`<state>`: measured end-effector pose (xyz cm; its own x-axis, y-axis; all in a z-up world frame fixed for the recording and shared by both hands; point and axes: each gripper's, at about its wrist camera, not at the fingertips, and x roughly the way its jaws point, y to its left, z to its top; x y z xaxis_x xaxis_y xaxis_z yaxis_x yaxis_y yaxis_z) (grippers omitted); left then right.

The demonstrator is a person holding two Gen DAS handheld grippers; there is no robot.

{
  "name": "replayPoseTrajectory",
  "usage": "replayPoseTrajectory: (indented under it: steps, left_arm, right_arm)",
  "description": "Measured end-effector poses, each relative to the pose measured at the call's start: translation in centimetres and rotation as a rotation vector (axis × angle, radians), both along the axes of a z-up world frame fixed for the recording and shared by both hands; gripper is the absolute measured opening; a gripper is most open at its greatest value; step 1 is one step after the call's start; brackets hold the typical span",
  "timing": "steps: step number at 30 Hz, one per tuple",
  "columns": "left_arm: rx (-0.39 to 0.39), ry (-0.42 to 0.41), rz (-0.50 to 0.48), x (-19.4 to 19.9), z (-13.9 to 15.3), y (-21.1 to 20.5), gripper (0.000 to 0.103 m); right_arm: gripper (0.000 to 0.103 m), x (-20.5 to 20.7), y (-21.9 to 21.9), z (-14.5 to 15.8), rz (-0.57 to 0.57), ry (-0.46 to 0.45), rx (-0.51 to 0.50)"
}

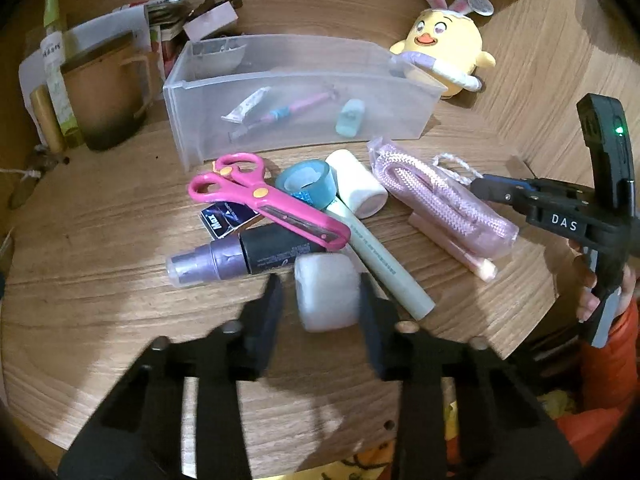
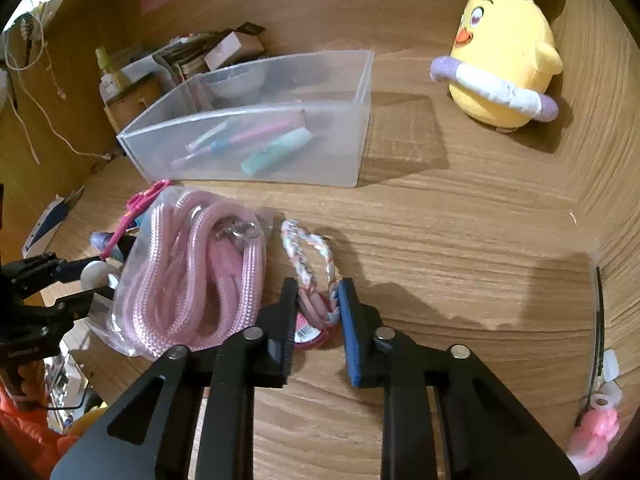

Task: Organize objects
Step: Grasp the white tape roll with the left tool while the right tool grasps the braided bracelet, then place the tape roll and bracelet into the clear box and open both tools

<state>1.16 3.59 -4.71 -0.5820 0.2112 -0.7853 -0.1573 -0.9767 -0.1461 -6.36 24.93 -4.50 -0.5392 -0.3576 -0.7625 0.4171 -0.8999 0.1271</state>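
A clear plastic bin [image 1: 208, 92] [image 2: 352, 148] stands on the wooden desk and holds a small tube, a pink pen and a mint case. In front lie pink scissors [image 1: 264, 196], a teal tape roll [image 1: 308, 180], a white roll [image 1: 356, 184], a purple spray bottle [image 1: 240, 258], a green marker [image 1: 380, 264] and bagged pink rope [image 1: 440, 204] [image 2: 188, 272]. My left gripper [image 1: 320, 296] is open, its fingers on either side of a white roll [image 1: 326, 296]. My right gripper [image 2: 318, 300] is open around a braided cord loop [image 2: 308, 256] on the desk.
A yellow chick plush [image 1: 444, 48] [image 2: 504, 60] sits at the back right. A brown mug [image 1: 108, 92], bottles and papers crowd the back left. A dark blue card [image 1: 226, 218] lies under the scissors. A pink item [image 2: 592, 436] lies at the right edge.
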Motion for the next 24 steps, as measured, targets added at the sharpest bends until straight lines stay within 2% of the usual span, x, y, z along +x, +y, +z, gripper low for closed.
replayPoseTrajectory:
  steps: [6, 14, 24]
  left_arm:
    - [-0.008, 0.028, 0.027, 0.8, 0.5, -0.5, 0.024]
    - [0.025, 0.125, 0.043, 1.7, 4.3, -2.2, 0.024]
    - [0.011, 0.227, 0.068, -1.7, 8.1, -3.9, 0.024]
  right_arm:
    - [0.012, 0.3, 0.3, 1.2, -0.019, 0.058, 0.001]
    - [0.012, 0.5, 0.7, 3.8, -0.039, 0.136, -0.025]
    - [0.012, -0.1, 0.1, 9.2, -0.043, 0.267, -0.091]
